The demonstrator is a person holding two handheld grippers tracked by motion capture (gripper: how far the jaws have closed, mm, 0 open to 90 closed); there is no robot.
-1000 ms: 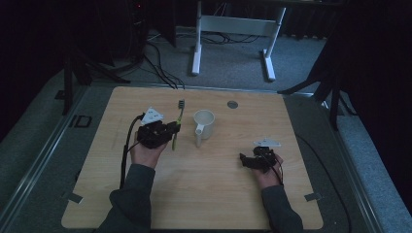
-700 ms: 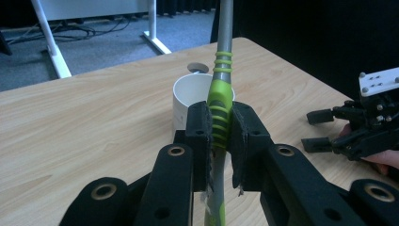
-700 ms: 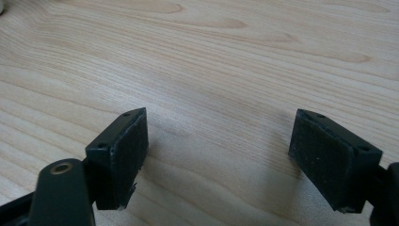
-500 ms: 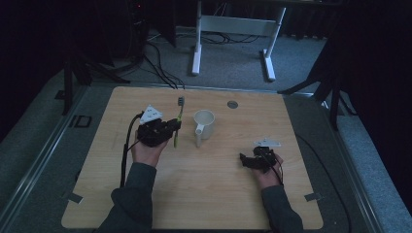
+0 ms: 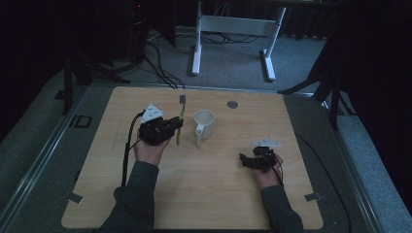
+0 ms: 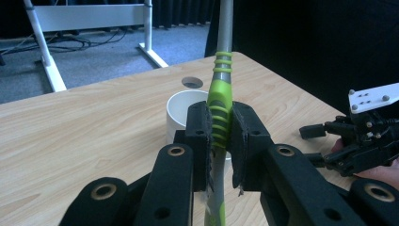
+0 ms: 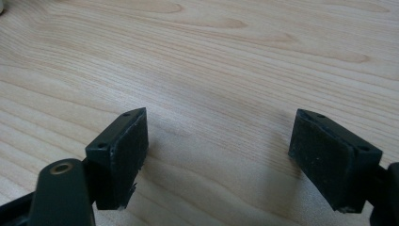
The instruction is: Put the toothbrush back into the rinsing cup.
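- The high view is dim, its upper corners and edges falling nearly black.
- Both gripper views are brighter, lit softly from above.
- Soft shadows lie under the right gripper's jaws; near jaws slightly blurred.

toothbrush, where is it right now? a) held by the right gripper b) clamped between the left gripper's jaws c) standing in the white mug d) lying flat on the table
b: in the left gripper view the jaws of the left gripper press on the ribbed green grip of the toothbrush, with the white mug behind it, while the right gripper stands open over bare wood.
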